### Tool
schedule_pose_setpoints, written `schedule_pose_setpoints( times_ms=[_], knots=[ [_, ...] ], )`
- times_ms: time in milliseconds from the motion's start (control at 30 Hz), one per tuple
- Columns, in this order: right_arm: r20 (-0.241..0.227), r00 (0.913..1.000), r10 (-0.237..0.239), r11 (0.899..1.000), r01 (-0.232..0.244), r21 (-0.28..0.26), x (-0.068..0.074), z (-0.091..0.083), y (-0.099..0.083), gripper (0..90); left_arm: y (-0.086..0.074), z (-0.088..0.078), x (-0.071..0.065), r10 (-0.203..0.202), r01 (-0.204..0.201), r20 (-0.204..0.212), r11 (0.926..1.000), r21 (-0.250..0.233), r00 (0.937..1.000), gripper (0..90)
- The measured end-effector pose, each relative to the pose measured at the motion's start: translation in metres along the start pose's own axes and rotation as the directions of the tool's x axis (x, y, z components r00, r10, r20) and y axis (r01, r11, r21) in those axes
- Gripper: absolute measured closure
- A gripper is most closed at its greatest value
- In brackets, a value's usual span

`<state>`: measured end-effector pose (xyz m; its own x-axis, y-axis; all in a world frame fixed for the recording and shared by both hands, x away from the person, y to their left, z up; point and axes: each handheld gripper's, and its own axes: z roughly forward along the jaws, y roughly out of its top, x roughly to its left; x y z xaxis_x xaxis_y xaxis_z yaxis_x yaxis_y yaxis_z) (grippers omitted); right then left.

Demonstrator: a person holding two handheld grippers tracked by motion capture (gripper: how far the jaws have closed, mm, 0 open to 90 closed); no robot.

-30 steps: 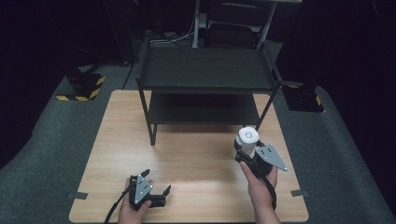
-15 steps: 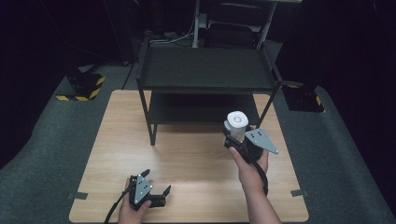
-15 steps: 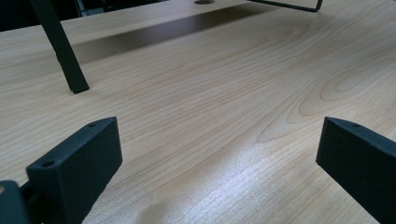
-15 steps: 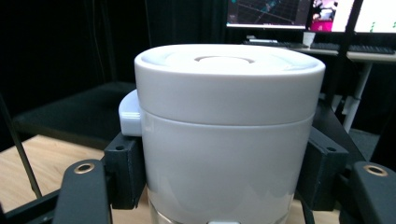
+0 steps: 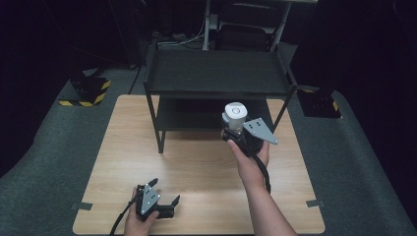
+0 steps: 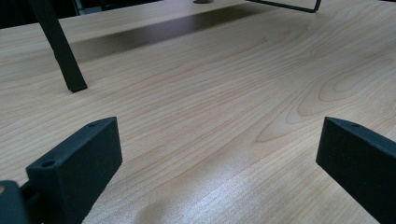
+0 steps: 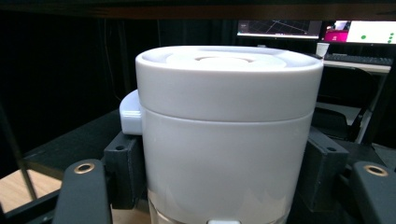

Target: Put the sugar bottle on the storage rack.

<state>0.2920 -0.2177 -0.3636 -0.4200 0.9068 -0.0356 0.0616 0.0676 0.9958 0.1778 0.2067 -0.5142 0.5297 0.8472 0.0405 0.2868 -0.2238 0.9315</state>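
Observation:
A white lidded cup (image 5: 234,114) is held upright in my right gripper (image 5: 236,129), whose jaws are shut on its sides, in front of the black two-tier shelf rack (image 5: 216,73). In the right gripper view the white cup (image 7: 224,126) stands large between the black fingers (image 7: 123,168), level with the rack's lower shelf (image 7: 70,140). My left gripper (image 5: 164,192) rests low near the wooden table's (image 5: 196,167) front edge, open, with nothing between its jaws. In the left gripper view its fingers (image 6: 77,168) stand wide apart over bare wood (image 6: 210,116).
The rack's front left leg (image 6: 60,46) stands ahead of the left gripper. Black-and-yellow striped blocks (image 5: 86,91) sit on the grey floor left of the table, and a dark block (image 5: 319,103) on the right. Monitors (image 7: 327,30) glow behind the rack.
My right gripper has carried the white cup leftward and forward, from the table's right side toward the rack's lower shelf. The left gripper has stayed in place.

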Motion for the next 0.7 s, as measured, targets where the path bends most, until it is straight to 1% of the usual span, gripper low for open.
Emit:
schedule_pose_setpoints(
  times_ms=[167, 267, 433, 500, 567, 633, 700],
  knots=[
    [0.010, 0.9999, 0.006, 1.000, -0.006, 0.007, 0.000, 0.015, 0.001, 31.3, 0.000, 0.000, 0.001, -0.002, 0.002, 0.005, 1.0000, 0.002, 1.0000, 0.5],
    [0.018, 0.9995, 0.025, 1.000, -0.026, 0.009, -0.001, 0.025, 0.002, 31.3, 0.001, 0.000, 0.002, -0.004, 0.004, 0.006, 1.0000, 0.003, 1.0000, 0.5],
    [0.038, 0.9991, 0.016, 1.000, -0.017, 0.014, 0.000, 0.040, 0.003, 31.3, 0.000, 0.000, 0.001, -0.006, 0.006, 0.004, 1.0000, 0.000, 1.0000, 0.5],
    [0.047, 0.9987, 0.021, 0.999, -0.022, 0.023, 0.000, 0.046, 0.002, 31.3, -0.001, 0.000, 0.002, -0.010, 0.010, 0.005, 0.9999, -0.003, 0.9999, 0.4],
    [0.051, 0.9984, 0.027, 0.999, -0.028, 0.020, -0.002, 0.052, -0.001, 31.3, -0.001, 0.000, 0.002, -0.012, 0.012, 0.006, 0.9999, -0.004, 0.9999, 0.5],
    [0.052, 0.9982, 0.032, 0.999, -0.032, 0.005, -0.003, 0.056, -0.004, 31.2, -0.001, 0.000, 0.002, -0.012, 0.012, 0.007, 0.9999, -0.004, 0.9999, 0.5],
    [0.058, 0.9977, 0.035, 0.999, -0.035, -0.001, -0.004, 0.061, -0.005, 31.2, -0.001, -0.001, 0.002, -0.014, 0.014, 0.008, 0.9999, -0.006, 0.9999, 0.5]
  ],
)
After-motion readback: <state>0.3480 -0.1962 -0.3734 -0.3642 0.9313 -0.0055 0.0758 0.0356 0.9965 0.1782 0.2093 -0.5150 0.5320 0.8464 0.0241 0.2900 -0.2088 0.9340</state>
